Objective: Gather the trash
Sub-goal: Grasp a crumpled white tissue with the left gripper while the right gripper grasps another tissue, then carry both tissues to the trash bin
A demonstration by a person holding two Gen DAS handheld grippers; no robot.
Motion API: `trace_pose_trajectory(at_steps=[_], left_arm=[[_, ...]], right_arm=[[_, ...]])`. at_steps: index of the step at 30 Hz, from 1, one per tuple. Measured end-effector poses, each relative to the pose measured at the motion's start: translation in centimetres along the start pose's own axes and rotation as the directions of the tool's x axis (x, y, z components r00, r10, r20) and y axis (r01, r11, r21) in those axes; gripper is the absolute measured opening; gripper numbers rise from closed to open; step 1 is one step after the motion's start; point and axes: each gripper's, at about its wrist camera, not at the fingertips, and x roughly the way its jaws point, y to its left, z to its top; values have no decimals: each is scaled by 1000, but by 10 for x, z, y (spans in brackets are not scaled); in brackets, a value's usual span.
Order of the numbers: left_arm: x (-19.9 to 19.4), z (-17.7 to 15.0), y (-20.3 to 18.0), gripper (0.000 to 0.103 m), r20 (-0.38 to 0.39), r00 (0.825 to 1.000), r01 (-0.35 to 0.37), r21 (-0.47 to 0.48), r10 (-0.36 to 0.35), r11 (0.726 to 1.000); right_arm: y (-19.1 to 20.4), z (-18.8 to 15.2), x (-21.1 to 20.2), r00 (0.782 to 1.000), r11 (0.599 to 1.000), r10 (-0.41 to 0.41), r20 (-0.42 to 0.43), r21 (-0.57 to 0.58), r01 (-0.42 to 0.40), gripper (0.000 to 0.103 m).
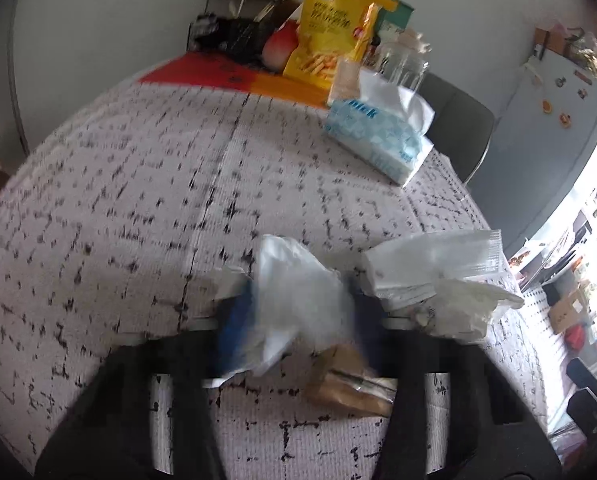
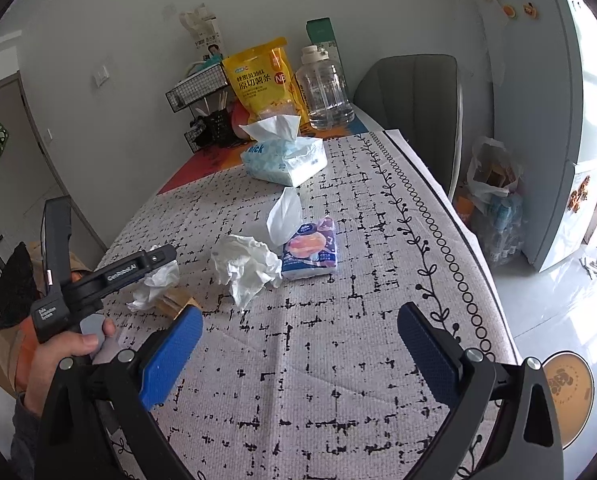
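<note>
The crumpled white tissue (image 1: 298,296) sits pinched between the blue pads of my left claw (image 1: 298,308), held just above the patterned desk (image 1: 138,200); from my right wrist view the same wad (image 2: 156,282) hangs under the left claw (image 2: 154,264) near the desk's left edge. Just below it lies a small brown wrapper (image 1: 348,376), flat on the cloth, also seen from the right (image 2: 176,300). To the right of my left claw lies a second, bigger crumpled tissue (image 2: 248,268), loose on the desk, touching a small purple tissue pack (image 2: 310,250) that has a white sheet sticking up out of it. My right claw (image 2: 298,356) stands wide, its blue pads (image 2: 170,360) well apart and gripping nothing, low over the near part of the desk. Farther back a blue tissue box (image 2: 284,158) rests with a sheet pulled up from its top. Behind it, toward the wall, stand a yellow snack bag (image 2: 260,76), a clear water jug (image 2: 322,92) and a black wire rack (image 2: 202,104). A grey chair (image 2: 414,96) stands at the desk's far right side.
</note>
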Motion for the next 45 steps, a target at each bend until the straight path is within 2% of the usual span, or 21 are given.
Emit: trace_pose_trajectory(at_steps=[2,12,18,20,23,25,29,30,32,34,36,38,45], left_arm=[[-5,0,6,8,2,1000,6,-24,-6,1000],[-57,1,36,7,113,994,19,-59,-12,998],[-70,1,59,7,130,992,16,-94,-4,995],[-74,0,64,7,134,991,13,-103,1,995],[-78,-1,71,7,137,991,13,-116,3,993],[-82,-3,75,7,143,990,12,-124,6,992],[-88,-6,79,7,152,988,14,-130,5,991],[-89,-7,79,7,152,988,14,-130,6,991],[-90,-9,79,7,150,989,18,-131,2,991],[-91,-10,78,7,149,989,24,-131,-5,991],[-93,-10,74,7,153,988,33,-124,-14,992],[-95,-11,69,7,158,987,43,-119,-24,992],[-100,-13,41,7,168,983,87,-80,-73,993]], right_arm=[[4,0,3,1000,1000,0,-6,-8,0,96],[32,4,22,1000,998,-9,-20,-70,7,95],[54,10,46,999,993,1,-47,-116,-7,79],[61,14,54,999,992,-4,-44,-126,-1,79],[69,24,62,999,987,-33,-17,-156,30,80],[73,31,68,998,982,-65,0,-178,64,95],[76,40,84,997,977,-80,-9,-199,76,95],[75,40,87,996,977,-83,-7,-199,80,92],[72,40,92,996,978,-81,-32,-194,73,72],[66,38,99,992,985,-45,-119,-168,25,35],[65,35,96,991,983,-53,-124,-182,30,14],[66,31,87,994,981,-47,-102,-194,26,7],[60,23,42,999,984,-11,-49,-178,2,5]])
